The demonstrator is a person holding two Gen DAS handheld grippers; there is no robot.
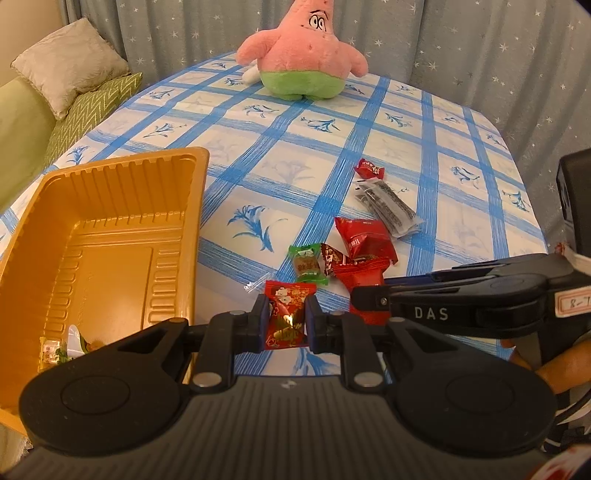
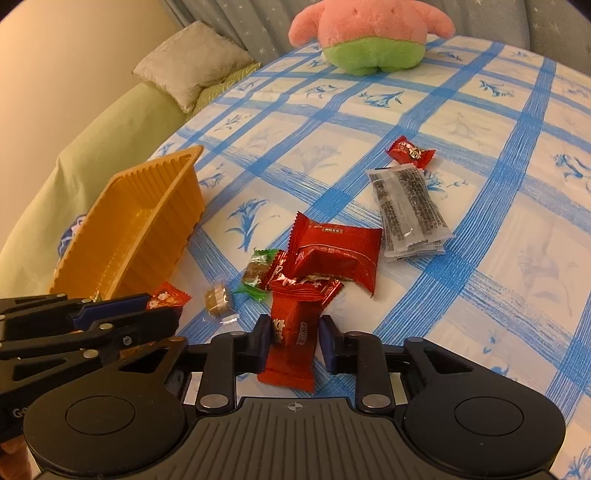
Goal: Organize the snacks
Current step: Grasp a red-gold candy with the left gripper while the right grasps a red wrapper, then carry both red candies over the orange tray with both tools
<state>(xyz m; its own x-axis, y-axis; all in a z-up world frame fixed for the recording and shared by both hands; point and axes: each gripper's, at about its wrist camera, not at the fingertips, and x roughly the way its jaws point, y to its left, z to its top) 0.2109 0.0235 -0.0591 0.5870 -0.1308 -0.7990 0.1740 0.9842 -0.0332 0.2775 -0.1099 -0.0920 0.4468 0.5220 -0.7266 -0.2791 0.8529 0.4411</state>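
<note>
Holding two snacks [image 1: 286, 317], two claws [image 1: 286, 319].

Cloth [image 2: 461, 295] right of snack pile [image 2: 325, 254] bare; tray [image 2: 147, 221] blocks left.

The plush toy [image 2: 369, 33] loses its head to the top edge in the right wrist view. In the gold tray [image 1: 110, 206], the near corner and some small wrapped sweets [image 1: 61, 349] sit partly behind the left tongs [image 1: 286, 325]. Print on the grey sachets [image 2: 410, 206] is too small to read. The person's hand [image 1: 554, 369] shows only as fingers behind the right tongs [image 2: 293, 332].
</note>
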